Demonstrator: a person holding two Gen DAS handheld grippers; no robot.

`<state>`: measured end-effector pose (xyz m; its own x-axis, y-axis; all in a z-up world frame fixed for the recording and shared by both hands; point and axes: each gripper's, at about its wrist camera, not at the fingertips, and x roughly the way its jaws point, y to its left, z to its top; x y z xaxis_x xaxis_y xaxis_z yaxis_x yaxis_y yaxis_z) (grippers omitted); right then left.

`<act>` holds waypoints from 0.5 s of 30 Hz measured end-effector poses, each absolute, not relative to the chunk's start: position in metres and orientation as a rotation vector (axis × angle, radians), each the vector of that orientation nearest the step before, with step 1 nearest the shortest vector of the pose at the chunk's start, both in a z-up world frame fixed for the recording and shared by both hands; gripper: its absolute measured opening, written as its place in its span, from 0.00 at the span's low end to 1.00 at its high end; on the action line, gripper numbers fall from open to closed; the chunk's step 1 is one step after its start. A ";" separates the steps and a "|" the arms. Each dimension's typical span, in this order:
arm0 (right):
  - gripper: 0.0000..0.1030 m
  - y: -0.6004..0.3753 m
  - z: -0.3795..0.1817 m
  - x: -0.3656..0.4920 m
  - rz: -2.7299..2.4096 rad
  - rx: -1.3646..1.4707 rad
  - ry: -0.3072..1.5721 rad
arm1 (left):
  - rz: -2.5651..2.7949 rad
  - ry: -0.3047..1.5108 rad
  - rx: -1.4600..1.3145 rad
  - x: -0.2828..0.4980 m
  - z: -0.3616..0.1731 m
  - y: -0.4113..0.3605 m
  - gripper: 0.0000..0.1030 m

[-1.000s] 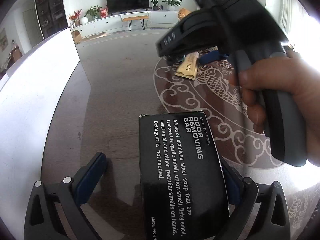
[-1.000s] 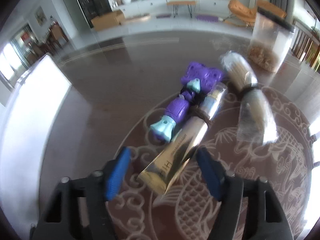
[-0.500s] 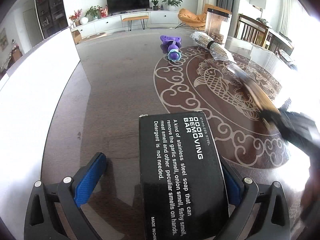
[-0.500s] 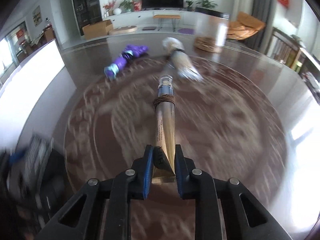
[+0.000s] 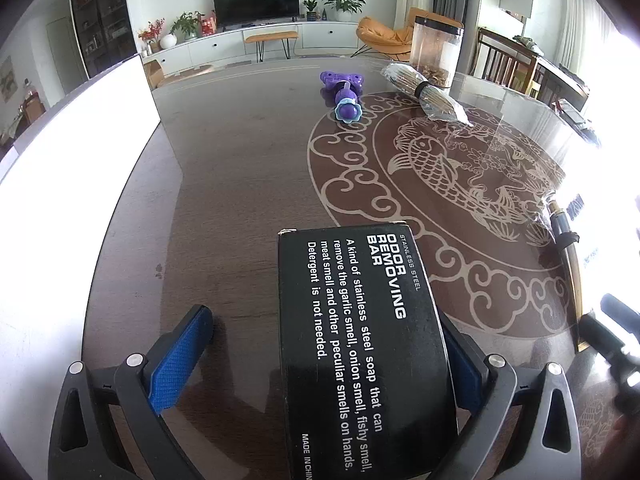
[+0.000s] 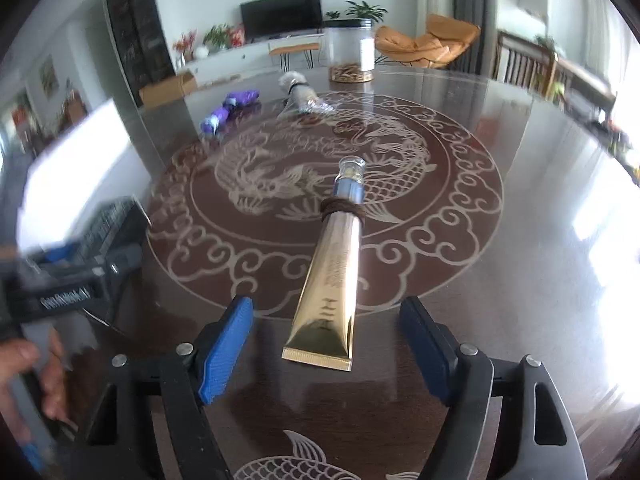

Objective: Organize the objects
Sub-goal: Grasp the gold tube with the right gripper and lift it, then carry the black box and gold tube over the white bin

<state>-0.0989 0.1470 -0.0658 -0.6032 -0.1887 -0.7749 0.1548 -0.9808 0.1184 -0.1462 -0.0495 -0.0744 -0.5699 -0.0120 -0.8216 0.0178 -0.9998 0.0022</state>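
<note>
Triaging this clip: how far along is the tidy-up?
Done: the gold tube lies on the table near the black box. The right tool has just been opening; its pads are clear of the tube. In hand: nothing. The left tool is open around the box. Left: the purple toy, stick bundle and jar sit at the far side.

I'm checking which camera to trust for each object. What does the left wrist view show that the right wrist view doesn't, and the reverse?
Only the left wrist view shows the black box's printed label, lying between the open left gripper's pads. Only the right wrist view shows the whole gold tube, lying free between the right gripper's just-opened pads. Both show the purple toy, the wrapped stick bundle, the clear jar and the patterned table.
</note>
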 end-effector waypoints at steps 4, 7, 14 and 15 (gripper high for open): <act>0.75 0.171 -0.065 -0.098 -2.645 1.277 -0.259 | -2.768 0.012 1.449 -0.146 -0.074 -0.049 1.00; 0.75 0.169 -0.066 -0.100 -2.638 1.287 -0.251 | -2.767 0.008 1.458 -0.147 -0.074 -0.049 1.00; 0.68 0.127 -0.064 -0.146 -2.565 1.409 0.016 | -2.712 -0.029 1.629 -0.148 -0.073 -0.044 1.00; 0.61 0.125 -0.064 -0.152 -2.575 1.426 0.040 | -2.723 -0.030 1.607 -0.146 -0.072 -0.044 0.87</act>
<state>-0.1524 0.1248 -0.0640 -0.5156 -0.1589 -0.8420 0.1847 -0.9802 0.0719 -0.1459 -0.0437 -0.0721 -0.4833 0.0077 -0.8754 -0.0269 -0.9996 0.0060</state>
